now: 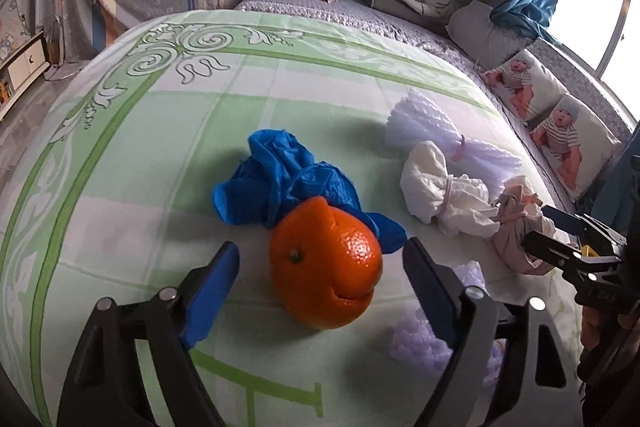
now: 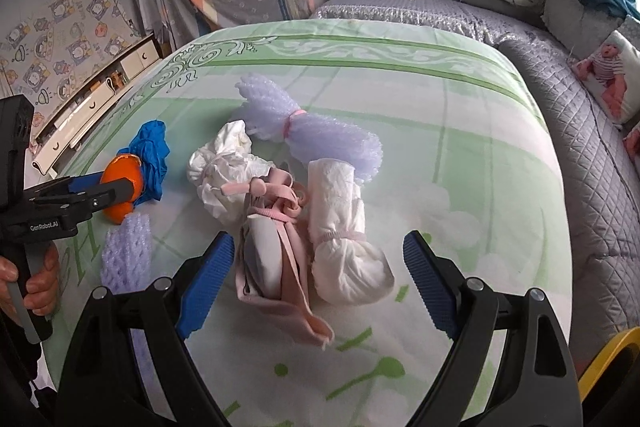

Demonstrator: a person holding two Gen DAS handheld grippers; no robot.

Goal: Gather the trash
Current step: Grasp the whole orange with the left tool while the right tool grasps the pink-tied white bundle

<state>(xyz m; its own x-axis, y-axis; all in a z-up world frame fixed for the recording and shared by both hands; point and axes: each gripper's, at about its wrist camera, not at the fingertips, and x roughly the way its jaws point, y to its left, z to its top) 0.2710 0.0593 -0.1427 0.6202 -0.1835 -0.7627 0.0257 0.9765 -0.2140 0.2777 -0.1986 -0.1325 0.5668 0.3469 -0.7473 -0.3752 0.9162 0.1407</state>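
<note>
Two grippers hover over a green-patterned sheet (image 1: 160,155) strewn with trash. In the left wrist view, the left gripper (image 1: 320,283) is spread wide, its blue pads on either side of an orange peel (image 1: 324,267) at the lower centre of the frame, neither pad touching it. A crumpled blue glove (image 1: 280,183) lies just behind the peel, touching it. To the right sit a white wad (image 1: 436,187) tied with a band, a lilac foam net (image 1: 424,123) behind it, and a pink mask bundle (image 1: 516,227) near the right edge, where the other tool's fingers reach in.

In the right wrist view, the right gripper (image 2: 320,279) is also released, fingers wide apart. Between them, at lower centre, lie the pink mask bundle (image 2: 272,259) and, just right of it and touching, a rolled white diaper (image 2: 344,235). A second piece of lilac foam net (image 2: 124,251) lies at lower left, beside the peel. A grey quilt (image 2: 580,155) fills the right side.
</note>
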